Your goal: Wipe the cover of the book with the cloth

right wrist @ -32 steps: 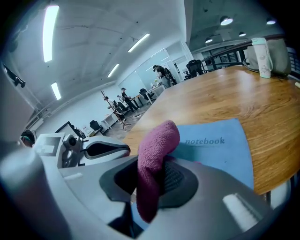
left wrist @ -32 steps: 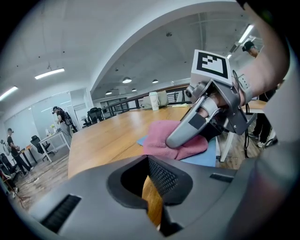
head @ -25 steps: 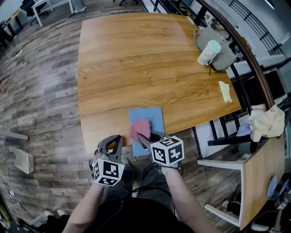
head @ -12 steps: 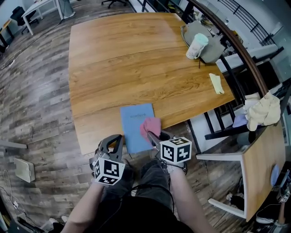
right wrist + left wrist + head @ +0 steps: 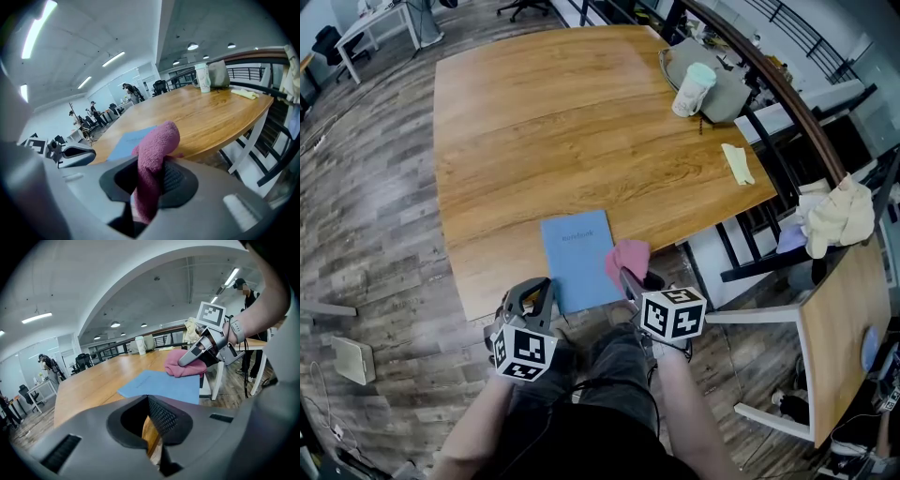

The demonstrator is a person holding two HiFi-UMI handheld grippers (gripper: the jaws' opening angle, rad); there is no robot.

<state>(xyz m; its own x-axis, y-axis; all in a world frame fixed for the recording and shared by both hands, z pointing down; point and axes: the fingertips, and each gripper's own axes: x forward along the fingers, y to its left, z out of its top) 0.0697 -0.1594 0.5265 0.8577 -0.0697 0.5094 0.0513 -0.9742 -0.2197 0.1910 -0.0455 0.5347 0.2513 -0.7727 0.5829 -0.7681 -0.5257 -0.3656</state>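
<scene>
A light blue book (image 5: 577, 260) lies flat near the front edge of the wooden table (image 5: 572, 122). My right gripper (image 5: 630, 277) is shut on a pink cloth (image 5: 625, 261), which sits at the book's right edge, by the table's rim. The cloth (image 5: 152, 164) rises bunched between the right jaws, with the book (image 5: 129, 140) beyond it. My left gripper (image 5: 534, 295) hangs shut and empty just off the table's front edge, left of the book. From the left gripper view the book (image 5: 159, 383) and cloth (image 5: 185, 366) lie ahead to the right.
At the table's far right stand a pale cup (image 5: 692, 89) and a grey bag (image 5: 722, 80), with a yellow cloth (image 5: 736, 161) nearer. A white chair (image 5: 750, 323) stands right of me. A second table (image 5: 839, 319) with a cream rag (image 5: 834, 211) is further right.
The right gripper has dragged the pink cloth rightward across the book, from its middle to its right edge. The left gripper has stayed put.
</scene>
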